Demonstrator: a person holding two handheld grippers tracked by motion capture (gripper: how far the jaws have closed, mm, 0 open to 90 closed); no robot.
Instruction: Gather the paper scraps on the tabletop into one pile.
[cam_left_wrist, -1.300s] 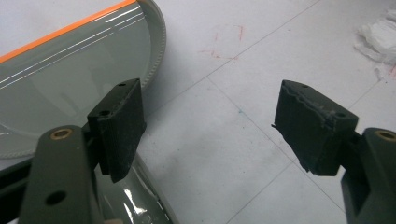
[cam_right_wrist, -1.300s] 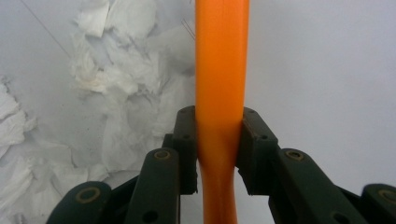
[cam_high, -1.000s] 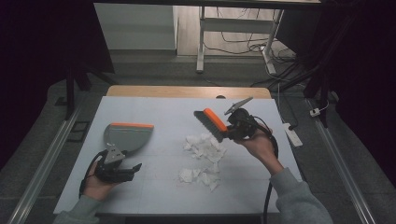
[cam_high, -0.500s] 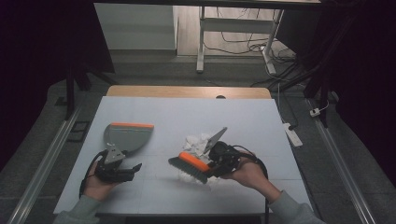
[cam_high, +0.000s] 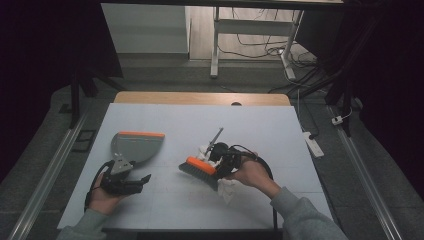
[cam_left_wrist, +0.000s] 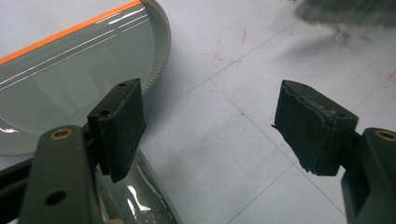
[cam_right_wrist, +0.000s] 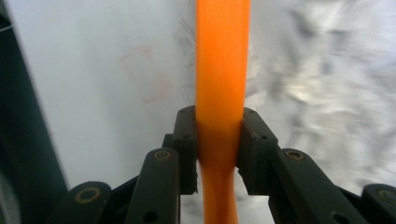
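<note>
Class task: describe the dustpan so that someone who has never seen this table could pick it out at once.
Start at the white table and look to its near left side. Just beyond the left tool lies the dustpan, flat and grey. Its straight orange front edge sets it apart from the bristled brush and white paper scraps.

A lab-like recording room: bare white table (cam_high: 165, 120), dark surrounds, loose floor cables (cam_high: 260, 47).

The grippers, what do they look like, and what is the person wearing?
Each gripper, left and right, is black, with two dark metal arms ending in blocky black jaws. Brass-coloured rivets sit in the arms. The pads look worn and scuffed. A black cable loops from the left one, and a grey three-cornered plate sits on top. The sleeves are grey.
</note>
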